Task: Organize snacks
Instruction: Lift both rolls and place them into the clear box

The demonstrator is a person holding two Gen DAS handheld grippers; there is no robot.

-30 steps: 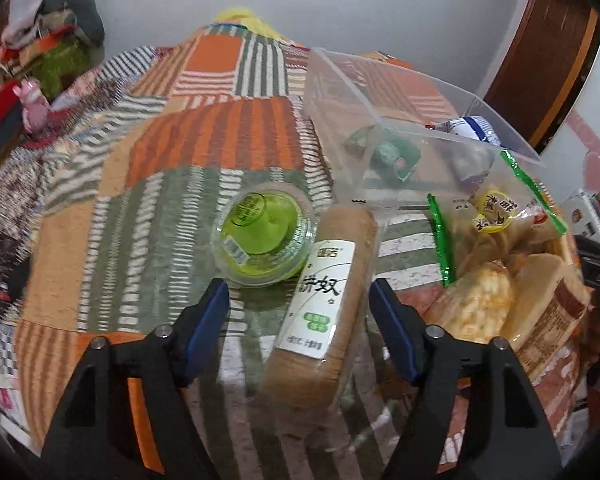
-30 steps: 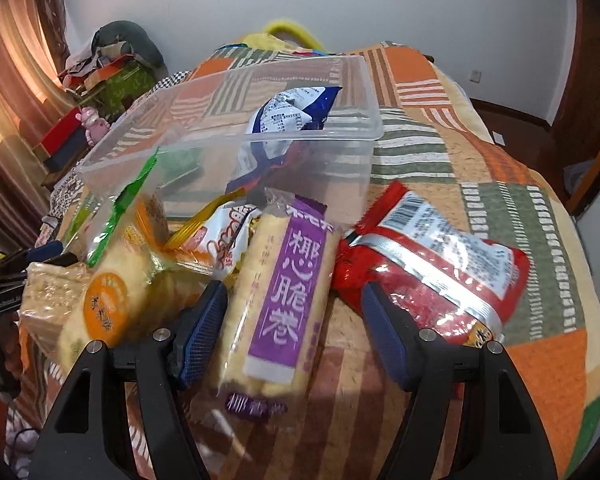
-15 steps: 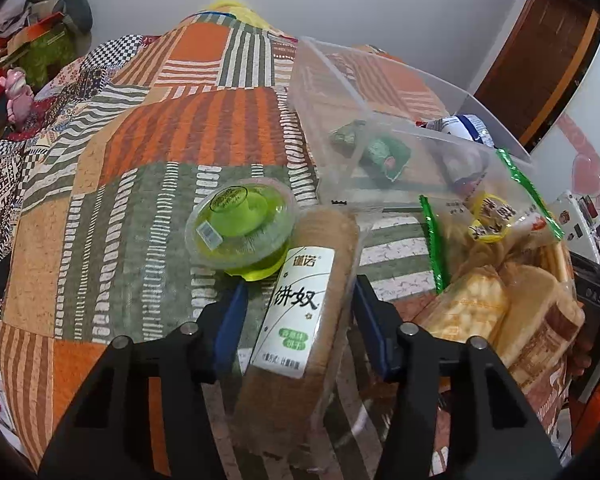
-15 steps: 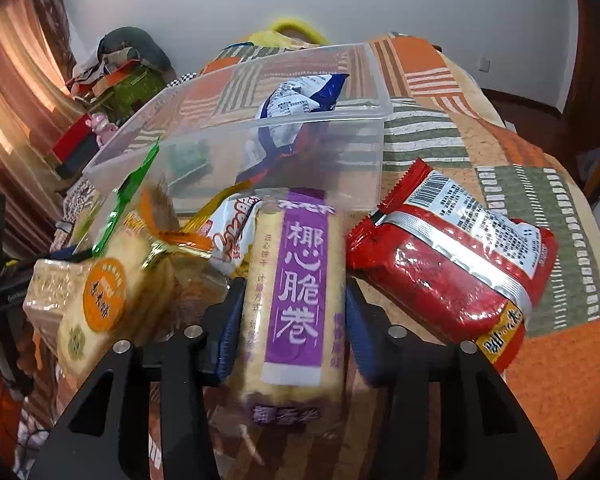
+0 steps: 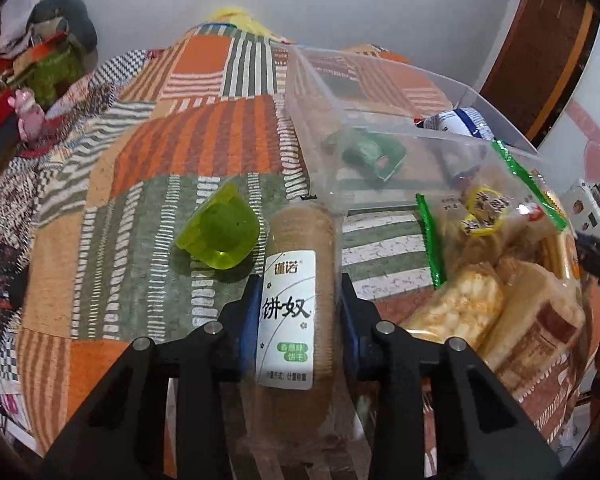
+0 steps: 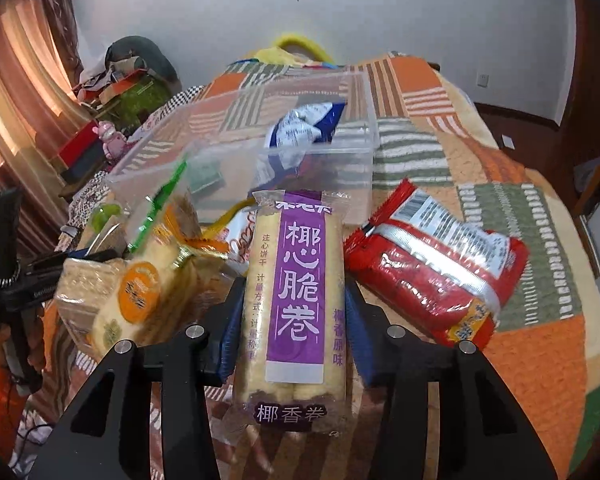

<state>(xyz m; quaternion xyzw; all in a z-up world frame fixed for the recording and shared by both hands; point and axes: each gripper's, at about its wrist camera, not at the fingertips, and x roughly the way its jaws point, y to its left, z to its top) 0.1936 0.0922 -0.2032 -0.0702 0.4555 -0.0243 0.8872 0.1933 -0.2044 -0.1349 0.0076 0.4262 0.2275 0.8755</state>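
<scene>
1. My left gripper (image 5: 298, 312) is clamped on a brown biscuit roll (image 5: 300, 320): a long cylinder in clear film with a white label, both blue pads pressed to its sides.
2. My right gripper (image 6: 294, 320) is closed around a purple-labelled wafer roll pack (image 6: 296, 304), a glossy, ridged, pale yellow pack, pinched at both flanks.
3. A green jelly cup (image 5: 220, 236) of translucent plastic lies tipped on its side, just left of the biscuit roll.
4. A clear plastic bin (image 5: 380, 128), rigid and rectangular, sits beyond both rolls; a blue-and-white packet (image 6: 304, 128) and a green packet (image 5: 372, 152) lie inside.
5. A crinkled red foil pack (image 6: 436, 272) lies right of the wafer roll; bagged rice crackers (image 6: 140, 300) lie left.
6. The surface is a quilted patchwork cloth (image 5: 204, 140) in orange, green and white stripes. Behind it are a plain white wall (image 6: 420, 20) and a curtain (image 6: 16, 92) at far left.
</scene>
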